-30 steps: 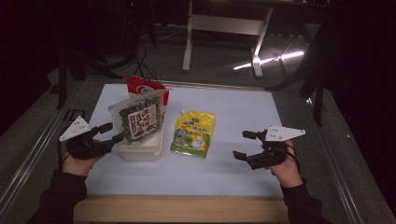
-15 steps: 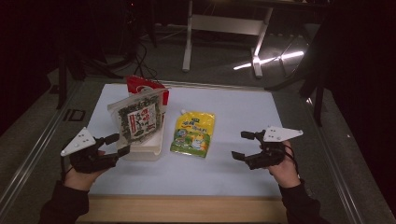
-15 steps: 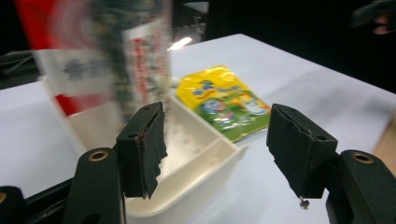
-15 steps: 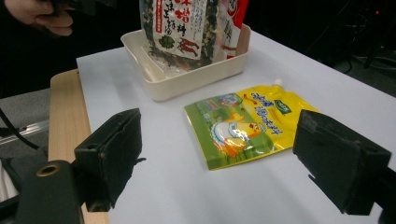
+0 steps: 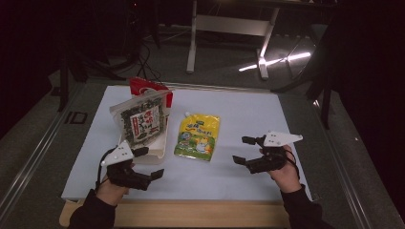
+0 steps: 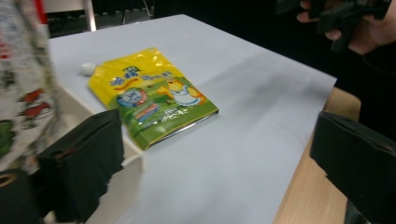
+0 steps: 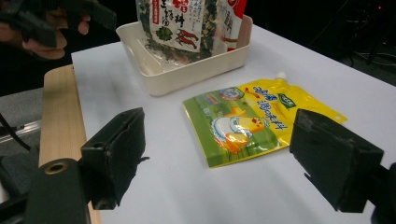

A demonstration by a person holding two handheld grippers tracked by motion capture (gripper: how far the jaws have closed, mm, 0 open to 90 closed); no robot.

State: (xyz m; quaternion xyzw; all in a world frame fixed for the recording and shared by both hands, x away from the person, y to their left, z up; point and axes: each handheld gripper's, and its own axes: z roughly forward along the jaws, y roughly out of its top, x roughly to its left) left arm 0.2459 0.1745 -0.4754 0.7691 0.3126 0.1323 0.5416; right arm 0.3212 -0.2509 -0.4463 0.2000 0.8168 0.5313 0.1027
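Holding my left gripper (image 5: pixel 147 163) low over the near-left part of the white sheet (image 5: pixel 248 109), I have its jaws spread wide, having just been opening them, and nothing sits between them. In the left gripper view the near corner of the cream tray (image 6: pixel 133 161) lies just beside one jaw, and the yellow spouted pouch (image 6: pixel 154 95) lies flat on the sheet ahead, its near edge close against the tray's side.

My right gripper (image 5: pixel 244 150) hovers over the right part of the sheet, well apart from the left one. Its jaws also stand wide open and empty. Looking along them in the right gripper view, I see the yellow pouch (image 7: pixel 254 119) lying flat between and beyond the jaws, spout pointing away from me.

The tray (image 5: pixel 157 151) holds a dark seaweed packet (image 5: pixel 142 120) standing upright, tilted back against a red packet (image 5: pixel 148 88) behind it. The pouch (image 5: pixel 198 136) lies just right of the tray. A wooden edge (image 5: pixel 200 219) runs along the sheet's near side.
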